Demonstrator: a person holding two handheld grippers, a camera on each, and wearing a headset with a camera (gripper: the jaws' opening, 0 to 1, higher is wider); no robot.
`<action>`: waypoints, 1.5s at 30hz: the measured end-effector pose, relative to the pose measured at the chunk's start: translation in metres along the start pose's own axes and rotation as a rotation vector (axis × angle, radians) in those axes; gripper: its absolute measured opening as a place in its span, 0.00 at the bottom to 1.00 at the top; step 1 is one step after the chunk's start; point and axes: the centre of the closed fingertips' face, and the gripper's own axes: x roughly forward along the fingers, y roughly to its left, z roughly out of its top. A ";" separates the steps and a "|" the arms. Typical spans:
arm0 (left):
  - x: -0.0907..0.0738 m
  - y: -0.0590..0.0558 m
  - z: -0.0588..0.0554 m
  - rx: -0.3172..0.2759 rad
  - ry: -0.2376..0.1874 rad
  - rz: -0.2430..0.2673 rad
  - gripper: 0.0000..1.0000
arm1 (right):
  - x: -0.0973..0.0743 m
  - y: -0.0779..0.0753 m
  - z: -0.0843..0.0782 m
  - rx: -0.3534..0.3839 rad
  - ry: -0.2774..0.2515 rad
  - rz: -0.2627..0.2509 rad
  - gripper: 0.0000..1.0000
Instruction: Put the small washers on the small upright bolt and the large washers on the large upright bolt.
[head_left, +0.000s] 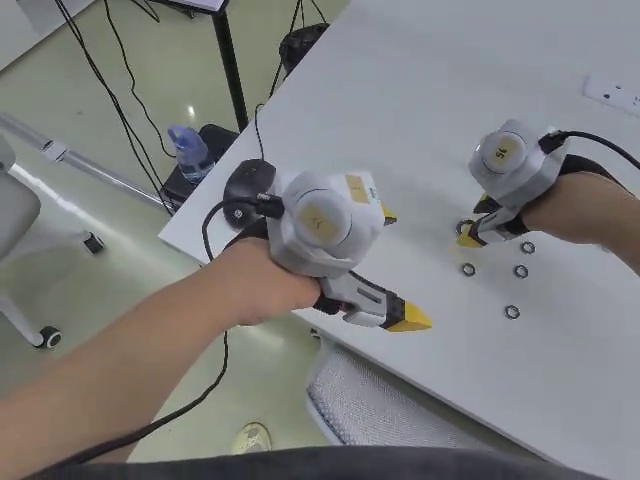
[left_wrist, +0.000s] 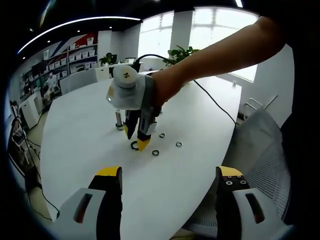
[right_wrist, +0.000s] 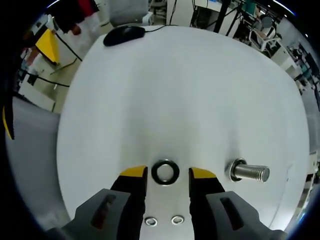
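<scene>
My right gripper (right_wrist: 167, 175) points down at the white table (right_wrist: 165, 90), open, with its jaws on either side of a large dark washer (right_wrist: 165, 171) that lies flat. An upright threaded bolt (right_wrist: 247, 172) stands just to the right of it. Two small washers (right_wrist: 150, 221) lie behind the jaws. In the head view, the right gripper (head_left: 472, 228) is over the table, with several small washers (head_left: 468, 269) scattered near it. My left gripper (head_left: 400, 267) hovers open by the table's near edge. It holds nothing and faces the right gripper (left_wrist: 137, 140), the bolt (left_wrist: 119, 120) and the washers (left_wrist: 155, 152).
A black mouse (head_left: 250, 180) with its cable sits at the table's left corner. A grey mesh chair (head_left: 380, 400) stands under the near edge. On the floor to the left are a water bottle (head_left: 190, 150) and cables. A white socket strip (head_left: 612, 92) lies at the far right.
</scene>
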 end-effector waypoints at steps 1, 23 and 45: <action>0.000 0.000 0.000 0.000 0.000 0.001 0.76 | 0.000 -0.001 -0.001 0.004 0.002 0.001 0.34; 0.006 0.003 -0.003 0.005 0.012 0.024 0.80 | 0.006 0.000 -0.006 0.043 0.044 0.026 0.24; -0.004 0.000 -0.006 -0.011 0.006 0.018 0.74 | 0.008 0.002 -0.008 -0.081 0.059 0.062 0.25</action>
